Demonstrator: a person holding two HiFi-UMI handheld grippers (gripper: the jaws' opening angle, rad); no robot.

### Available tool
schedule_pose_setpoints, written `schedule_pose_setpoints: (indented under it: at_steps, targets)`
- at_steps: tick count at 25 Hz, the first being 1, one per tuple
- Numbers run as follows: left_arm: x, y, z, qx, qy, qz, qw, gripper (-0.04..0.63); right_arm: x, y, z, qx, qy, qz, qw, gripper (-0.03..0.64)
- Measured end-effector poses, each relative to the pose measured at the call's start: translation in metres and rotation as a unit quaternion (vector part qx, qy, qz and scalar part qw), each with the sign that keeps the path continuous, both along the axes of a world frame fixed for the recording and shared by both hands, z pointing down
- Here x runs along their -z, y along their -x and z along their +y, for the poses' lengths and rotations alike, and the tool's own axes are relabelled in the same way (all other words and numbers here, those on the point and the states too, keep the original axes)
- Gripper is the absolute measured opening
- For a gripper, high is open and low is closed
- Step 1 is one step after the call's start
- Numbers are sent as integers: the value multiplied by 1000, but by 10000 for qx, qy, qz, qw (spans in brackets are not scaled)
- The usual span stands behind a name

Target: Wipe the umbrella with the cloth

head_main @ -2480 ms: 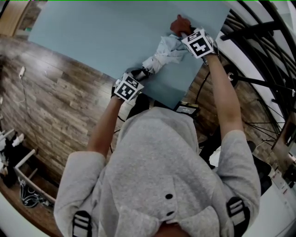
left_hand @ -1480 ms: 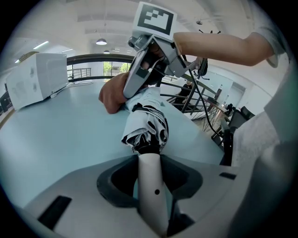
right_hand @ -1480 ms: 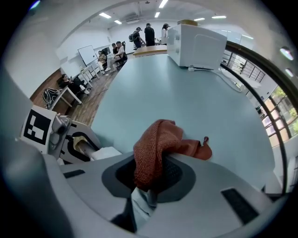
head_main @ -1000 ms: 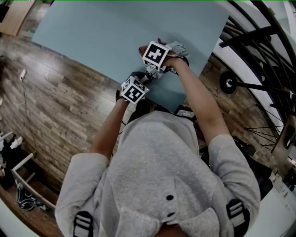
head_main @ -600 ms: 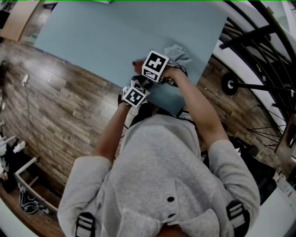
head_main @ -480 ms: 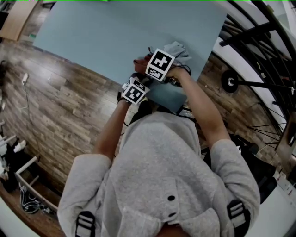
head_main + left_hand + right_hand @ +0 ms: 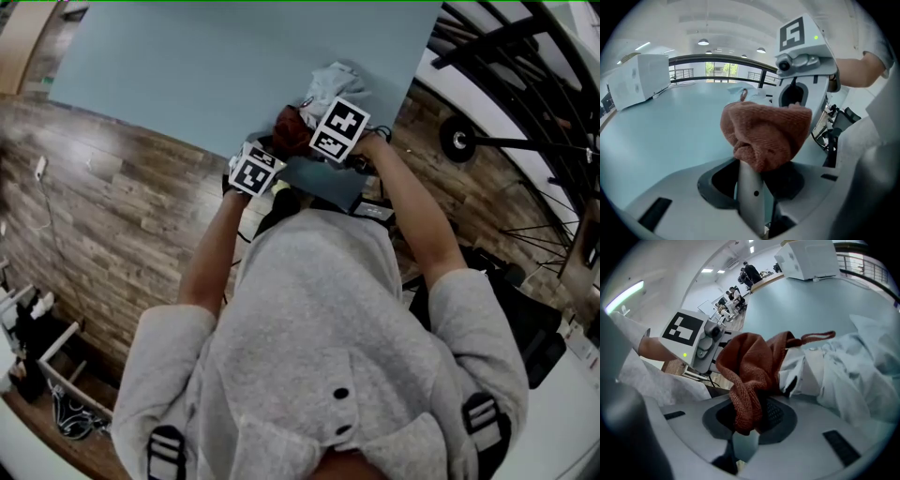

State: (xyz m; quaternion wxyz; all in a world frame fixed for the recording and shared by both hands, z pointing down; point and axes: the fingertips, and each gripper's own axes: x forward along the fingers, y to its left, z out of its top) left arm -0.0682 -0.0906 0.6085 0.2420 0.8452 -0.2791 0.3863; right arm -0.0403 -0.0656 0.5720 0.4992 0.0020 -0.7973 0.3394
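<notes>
A folded pale umbrella point(image 7: 334, 79) lies on the light blue table point(image 7: 187, 66) near its front right corner. My left gripper point(image 7: 752, 187) is shut on the umbrella's grey shaft end point(image 7: 751, 197) and holds it above the table. My right gripper point(image 7: 747, 420) is shut on a bunched rust-red cloth point(image 7: 750, 366), which rests against the umbrella's pale fabric point(image 7: 853, 371) close to the left gripper. In the head view the cloth point(image 7: 289, 122) shows between the left gripper point(image 7: 267, 159) and the right gripper point(image 7: 314, 127). The cloth point(image 7: 764, 133) hides the shaft beyond the left jaws.
A white box point(image 7: 637, 79) stands at the table's far side. Black bicycle wheels and frame point(image 7: 506, 56) are close on the right. Wood-look floor point(image 7: 112, 216) lies left of the table. Several people stand far off point(image 7: 736, 296).
My right gripper drew the cloth from the umbrella's far end to the handle end, then shifted right in the last half second. The left gripper kept still.
</notes>
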Motion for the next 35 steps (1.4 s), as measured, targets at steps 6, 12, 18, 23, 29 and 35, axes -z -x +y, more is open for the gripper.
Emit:
schedule_pose_setpoints:
  at_steps: [6, 12, 18, 23, 29, 35]
  targets:
    - [1, -5, 1, -60, 12, -15, 10000, 155, -19, -24, 5, -198, 214, 18, 9996, 77]
    - [0, -6, 1, -93, 12, -23, 10000, 155, -32, -48, -6, -625, 240, 132, 9977, 77]
    - [0, -5, 2, -111, 28, -12, 9999, 155, -33, -69, -33, -995, 1, 300, 9946, 77]
    - [0, -5, 3, -148, 29, -1, 9999, 155, -33, -96, -60, -1460, -248, 506, 9877, 77]
    - [2, -4, 0, -93, 19, 16, 10000, 155, -31, -126, -85, -1860, -596, 714, 9781, 77]
    - [1, -4, 0, -40, 67, 59, 10000, 155, -31, -155, -104, -2214, -869, 971, 9664, 77]
